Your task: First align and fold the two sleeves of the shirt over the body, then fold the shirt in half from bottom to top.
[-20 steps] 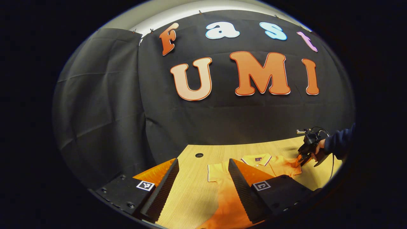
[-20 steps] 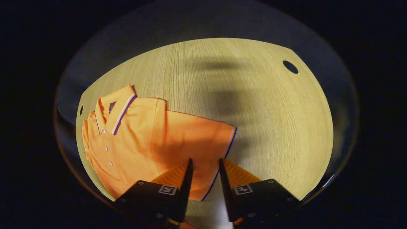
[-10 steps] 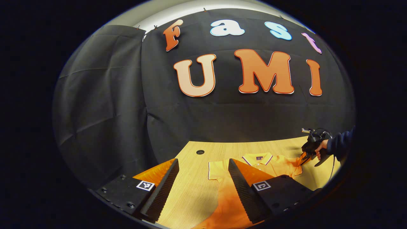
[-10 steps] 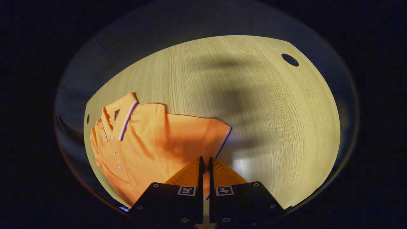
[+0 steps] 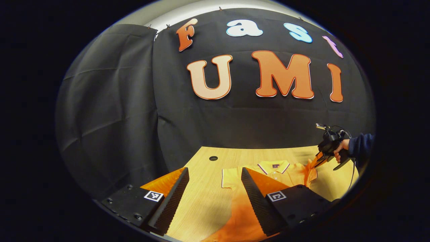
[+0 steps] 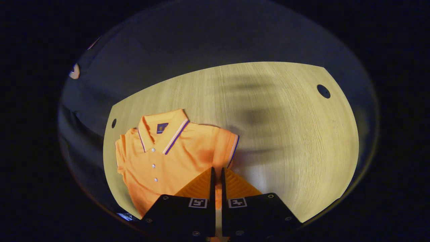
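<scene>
**While the right claw pinches a sleeve, the left one hangs wide open**

Where the orange polo shirt (image 6: 168, 158) lies: flat on the wooden worktop (image 6: 285, 141), collar toward the back edge by the booth wall, buttons facing up. In the left gripper view it sits between the worktop's middle and right end, collar (image 5: 273, 165) facing the black cloth wall (image 5: 111, 117).

Right gripper (image 6: 217, 174): fingers drawn almost together, with the fabric of the striped-cuff sleeve (image 6: 228, 148) clamped between them. That sleeve is lifted and bunched up toward the shirt body. In the left gripper view the same gripper (image 5: 317, 161) shows far off near the worktop's right end, raised above the surface with the sleeve end pulled up at its tips, held by a hand (image 5: 340, 152) in a dark sleeve (image 5: 361, 148).

Left gripper (image 5: 215, 198): fingers spread wide, nothing between them, hanging over the front part of the worktop. The shirt's other sleeve (image 5: 230, 176) lies flat beyond its fingers, untouched.

A round cable hole (image 5: 213, 158) sits near the worktop's back left corner.
</scene>
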The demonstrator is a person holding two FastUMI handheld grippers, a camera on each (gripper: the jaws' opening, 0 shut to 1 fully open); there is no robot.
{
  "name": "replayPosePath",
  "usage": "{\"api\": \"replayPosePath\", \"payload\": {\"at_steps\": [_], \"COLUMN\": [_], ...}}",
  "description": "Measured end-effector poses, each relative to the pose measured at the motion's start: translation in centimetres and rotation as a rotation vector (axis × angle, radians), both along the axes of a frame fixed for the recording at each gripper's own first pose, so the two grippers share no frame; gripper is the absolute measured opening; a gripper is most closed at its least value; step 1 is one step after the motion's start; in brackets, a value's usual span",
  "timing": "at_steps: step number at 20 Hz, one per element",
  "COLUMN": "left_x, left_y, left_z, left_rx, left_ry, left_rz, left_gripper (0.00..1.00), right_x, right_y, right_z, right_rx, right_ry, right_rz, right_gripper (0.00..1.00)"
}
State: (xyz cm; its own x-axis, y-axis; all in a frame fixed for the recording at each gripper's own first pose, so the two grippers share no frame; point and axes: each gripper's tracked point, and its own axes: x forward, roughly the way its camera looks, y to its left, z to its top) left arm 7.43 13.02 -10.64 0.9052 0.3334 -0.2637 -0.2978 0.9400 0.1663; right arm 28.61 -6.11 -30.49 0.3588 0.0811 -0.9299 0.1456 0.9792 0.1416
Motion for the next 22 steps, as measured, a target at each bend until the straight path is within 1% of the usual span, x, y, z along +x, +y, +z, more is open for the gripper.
{"api": "replayPosePath", "payload": {"at_steps": [2,4,6,7,8,9,10,11,12,13,14,15,16,19,20,22], "left_x": [-0.2,-0.5,-0.6,-0.5,-0.6,-0.4,-0.1,0.4,0.7,1.3,2.1,2.9,3.9,6.7,7.4,9.5], "left_y": [0.4,0.9,1.1,1.3,1.6,1.9,2.1,2.5,2.8,3.2,3.7,4.3,4.8,5.4,5.7,5.9], "left_z": [-0.5,-0.9,-1.4,-1.6,-2.0,-2.2,-2.5,-2.8,-3.2,-3.5,-3.8,-4.1,-4.7,-7.5,-8.5,-10.4], "left_rx": [-0.009,-0.012,-0.021,-0.029,-0.038,-0.047,-0.063,-0.077,-0.087,-0.089,-0.078,-0.068,-0.079,-0.185,-0.206,-0.227], "left_ry": [0.007,0.017,0.027,0.033,0.04,0.041,0.045,0.056,0.07,0.091,0.105,0.125,0.146,0.238,0.274,0.36], "left_rz": [0.014,0.03,0.04,0.043,0.043,0.049,0.049,0.052,0.053,0.055,0.051,0.041,0.025,-0.036,-0.059,-0.107], "left_gripper": [0.96,0.96,0.96,0.96,0.96,0.96,0.96,0.96,0.96,0.96,0.96,0.96,0.96,0.96,0.96,0.96], "right_x": [0.3,0.5,0.8,0.9,0.9,1.1,1.1,1.0,0.8,0.6,0.2,0.0,-0.7,-2.4,-3.2,-5.1], "right_y": [1.5,3.1,4.2,4.7,5.2,5.4,5.2,4.9,4.7,4.4,4.7,4.9,4.7,4.2,4.3,4.6], "right_z": [-0.2,-0.1,-0.1,0.1,0.4,0.6,0.8,1.0,1.2,1.6,2.2,2.9,3.5,4.7,5.2,6.1], "right_rx": [0.016,0.06,0.089,0.109,0.134,0.138,0.137,0.123,0.111,0.102,0.123,0.146,0.149,0.118,0.118,0.123], "right_ry": [0.007,0.003,-0.006,-0.011,-0.017,-0.022,-0.032,-0.037,-0.045,-0.052,-0.06,-0.066,-0.073,-0.106,-0.114,-0.125], "right_rz": [0.015,0.022,0.033,0.039,0.046,0.048,0.052,0.054,0.057,0.056,0.046,0.032,0.017,-0.024,-0.044,-0.084], "right_gripper": [0.08,0.08,0.14,0.07,0.22,0.3,0.33,0.4,0.42,0.49,0.42,0.55,0.55,0.55,0.55,0.58]}}
